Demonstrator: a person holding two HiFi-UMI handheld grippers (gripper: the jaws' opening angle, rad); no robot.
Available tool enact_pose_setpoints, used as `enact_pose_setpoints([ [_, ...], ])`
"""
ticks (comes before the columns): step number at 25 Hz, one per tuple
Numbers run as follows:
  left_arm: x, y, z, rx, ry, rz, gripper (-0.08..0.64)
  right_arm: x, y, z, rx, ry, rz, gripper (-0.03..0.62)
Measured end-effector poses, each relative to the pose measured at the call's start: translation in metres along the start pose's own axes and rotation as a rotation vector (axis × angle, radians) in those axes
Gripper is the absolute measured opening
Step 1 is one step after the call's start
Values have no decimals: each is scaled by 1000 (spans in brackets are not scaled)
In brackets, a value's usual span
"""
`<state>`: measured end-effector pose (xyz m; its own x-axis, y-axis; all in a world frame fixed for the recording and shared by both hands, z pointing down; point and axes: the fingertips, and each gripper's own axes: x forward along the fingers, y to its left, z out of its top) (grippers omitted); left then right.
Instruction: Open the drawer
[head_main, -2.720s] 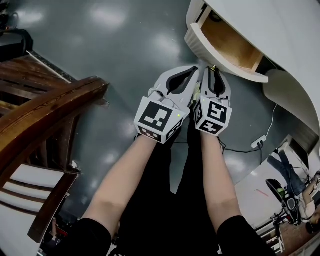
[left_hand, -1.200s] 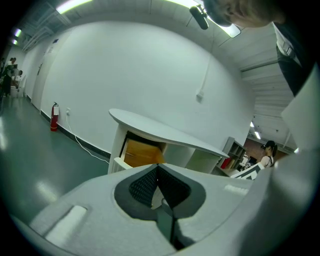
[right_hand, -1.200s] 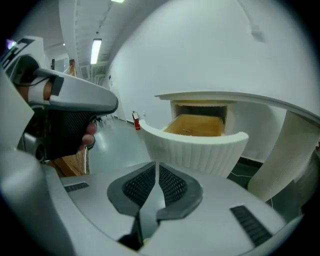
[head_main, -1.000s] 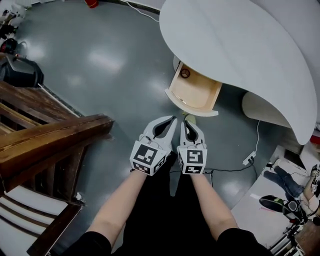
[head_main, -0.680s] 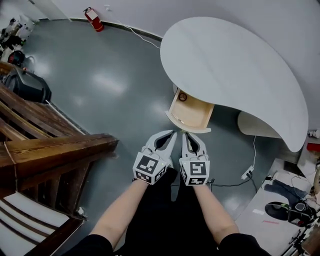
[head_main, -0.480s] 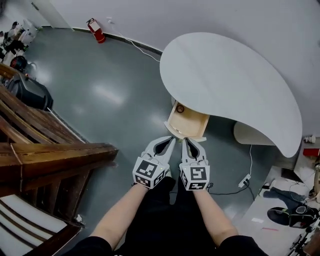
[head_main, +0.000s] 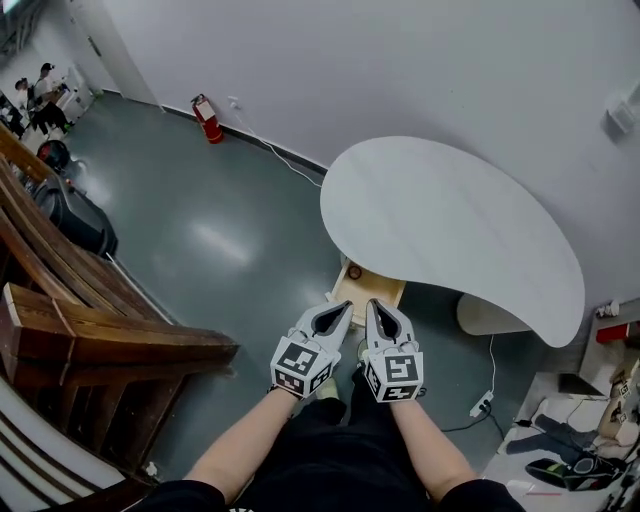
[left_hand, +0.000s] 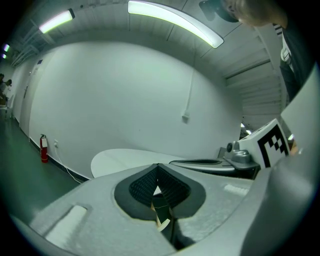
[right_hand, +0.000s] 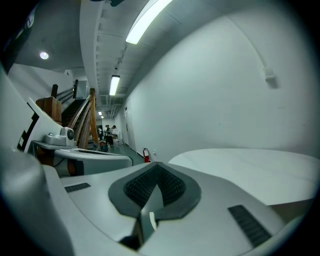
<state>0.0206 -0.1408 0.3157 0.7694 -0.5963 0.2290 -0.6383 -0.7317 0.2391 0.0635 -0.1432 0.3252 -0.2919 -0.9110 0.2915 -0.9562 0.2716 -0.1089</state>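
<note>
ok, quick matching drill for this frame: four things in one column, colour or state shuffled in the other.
1 drawer
2 extinguisher
3 table
4 right gripper

A red, by the wall
B shut, nothing between the jaws
C open, wood inside
D white, curved top

Pairs: 1-C, 2-A, 3-D, 4-B

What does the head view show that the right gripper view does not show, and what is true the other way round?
Only the head view shows the open drawer under the white table, the person's forearms and the power strip on the floor. Only the right gripper view shows the ceiling lights. Both show the table top, the red fire extinguisher, the wooden staircase, the left gripper and the right gripper, whose jaws are shut and empty.
</note>
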Motion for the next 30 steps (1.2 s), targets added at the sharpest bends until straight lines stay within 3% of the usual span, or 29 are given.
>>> enact_pose_setpoints([
  [13,7,-11,80,40,-106,7,8,-16,-20,87,-71,-132,-8,15],
  [30,3,-4,90,22,-139,21,8,-16,-13,94,-98,-137,-5,15],
])
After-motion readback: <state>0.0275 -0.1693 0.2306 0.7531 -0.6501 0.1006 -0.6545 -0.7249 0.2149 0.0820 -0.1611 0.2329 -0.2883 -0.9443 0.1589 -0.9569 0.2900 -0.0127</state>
